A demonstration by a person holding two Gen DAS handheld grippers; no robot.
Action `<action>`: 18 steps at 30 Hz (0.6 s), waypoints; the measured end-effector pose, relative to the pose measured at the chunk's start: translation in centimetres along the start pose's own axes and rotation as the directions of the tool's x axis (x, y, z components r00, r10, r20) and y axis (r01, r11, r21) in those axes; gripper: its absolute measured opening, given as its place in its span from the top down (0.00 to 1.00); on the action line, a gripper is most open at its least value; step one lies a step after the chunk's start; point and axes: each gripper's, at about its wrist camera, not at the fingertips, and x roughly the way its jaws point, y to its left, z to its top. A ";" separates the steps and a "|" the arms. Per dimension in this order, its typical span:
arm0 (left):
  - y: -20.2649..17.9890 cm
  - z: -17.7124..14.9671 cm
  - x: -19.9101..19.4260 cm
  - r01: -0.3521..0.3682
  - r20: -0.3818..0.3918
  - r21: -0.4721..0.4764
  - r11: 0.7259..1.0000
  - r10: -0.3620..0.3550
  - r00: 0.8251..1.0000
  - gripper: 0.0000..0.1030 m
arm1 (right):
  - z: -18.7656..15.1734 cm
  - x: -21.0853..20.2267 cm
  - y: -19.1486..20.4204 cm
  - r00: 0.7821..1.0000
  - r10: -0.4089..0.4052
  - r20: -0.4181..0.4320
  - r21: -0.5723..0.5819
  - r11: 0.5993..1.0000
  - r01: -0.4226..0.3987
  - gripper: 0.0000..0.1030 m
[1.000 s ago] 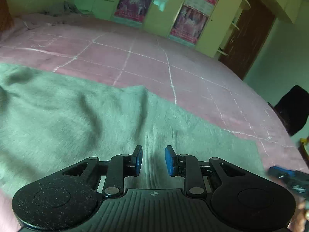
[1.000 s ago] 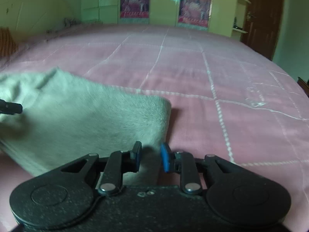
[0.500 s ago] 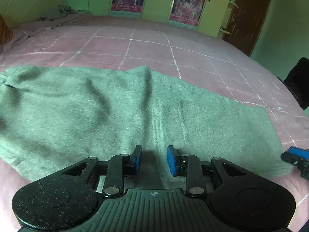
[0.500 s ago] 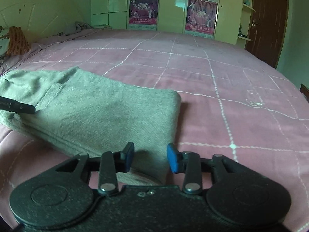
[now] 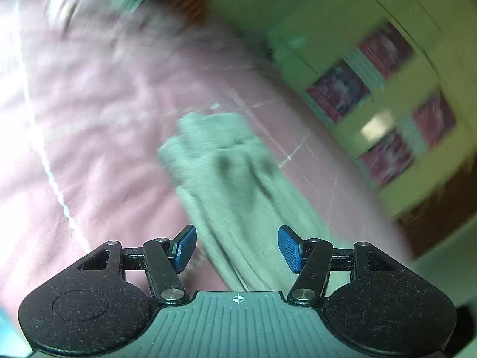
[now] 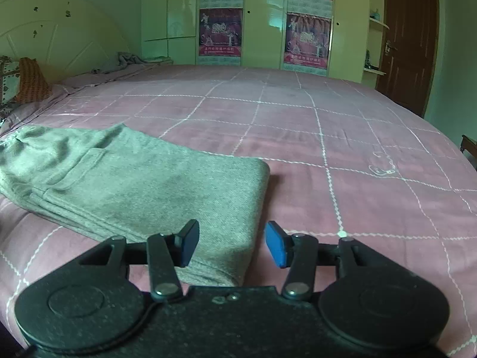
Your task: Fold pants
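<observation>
The grey-green pants [image 6: 134, 185] lie folded in a long strip on the pink bed [image 6: 357, 149], waistband and pocket at the left, folded end at the right. My right gripper [image 6: 231, 246] is open and empty, held just above the strip's near right corner. In the blurred, tilted left wrist view the pants [image 5: 238, 191] stretch away from the camera. My left gripper [image 5: 237, 247] is open and empty above their near end.
A pale headboard [image 6: 56, 38] and pillows [image 6: 26, 80] stand at the left. Cupboards with posters [image 6: 220, 29] line the far wall. A brown door [image 6: 408, 41] is at the right. A grey cloth [image 6: 125, 61] lies at the bed's far corner.
Both grippers have opened wider and let go of the pants. The left gripper has swung and tilted sharply, blurring its view. The right gripper has pulled back and risen slightly.
</observation>
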 end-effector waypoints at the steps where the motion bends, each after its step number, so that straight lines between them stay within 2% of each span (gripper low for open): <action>1: 1.5 0.8 1.2 0.019 -0.042 -0.070 0.997 -0.022 0.999 0.42 | 0.0 0.1 -0.1 1.000 -0.003 -0.006 0.006 1.000 0.003 0.52; 2: 2.7 1.3 2.1 0.063 -0.067 -0.129 0.990 -0.072 0.995 0.42 | 0.0 0.2 -0.2 1.000 -0.005 -0.009 0.013 1.000 0.005 0.52; 4: 4.2 2.2 4.0 0.135 -0.087 -0.190 0.973 -0.154 0.984 0.42 | -0.1 0.5 -0.2 1.000 -0.009 -0.022 0.020 1.000 0.009 0.52; 8: 5.8 3.2 7.1 0.249 -0.026 -0.333 0.909 -0.273 0.962 0.42 | -0.3 0.6 0.4 0.999 -0.013 -0.041 0.002 1.000 0.013 0.51; 9: 6.2 3.3 7.7 0.267 -0.004 -0.370 0.890 -0.289 0.957 0.48 | -0.4 0.6 0.5 0.999 -0.014 -0.046 -0.002 1.000 0.014 0.51; 10: 6.2 3.2 8.3 0.270 0.000 -0.385 0.882 -0.293 0.956 0.59 | -0.4 0.7 0.7 0.999 -0.017 -0.048 -0.007 1.000 0.017 0.50; 11: 6.2 3.2 8.7 0.250 -0.011 -0.394 0.885 -0.276 0.961 0.74 | -0.4 0.7 0.8 0.999 -0.021 -0.049 -0.008 1.000 0.021 0.50; 12: 6.0 2.7 8.6 0.289 0.021 -0.414 0.863 -0.308 0.951 0.75 | -0.3 0.7 0.9 0.998 -0.023 -0.050 -0.006 1.000 0.022 0.50; 13: 5.6 2.5 7.9 0.372 0.071 -0.400 0.838 -0.376 0.924 0.76 | -0.3 0.7 1.0 0.998 -0.023 -0.052 -0.003 1.000 0.023 0.50; 14: 4.9 2.0 7.1 0.425 0.112 -0.357 0.832 -0.413 0.904 0.76 | -0.2 0.7 1.1 0.998 -0.024 -0.053 -0.004 1.000 0.024 0.50; 15: 4.8 1.6 6.3 0.448 0.145 -0.329 0.831 -0.424 0.894 0.75 | 0.0 0.6 1.1 0.998 -0.026 -0.051 -0.007 1.000 0.026 0.50; 16: 5.3 0.9 6.1 0.422 0.156 -0.336 0.842 -0.392 0.907 0.75 | 0.1 0.5 1.1 0.999 -0.028 -0.044 -0.012 1.000 0.028 0.50; 17: 6.2 0.4 6.7 0.327 0.119 -0.349 0.878 -0.304 0.945 0.76 | 0.2 0.4 1.1 0.999 -0.028 -0.038 -0.015 0.999 0.028 0.49; 18: 7.3 -0.1 7.7 0.267 0.077 -0.358 0.895 -0.257 0.963 0.79 | 0.3 0.3 1.0 0.999 -0.031 -0.036 -0.017 0.999 0.030 0.49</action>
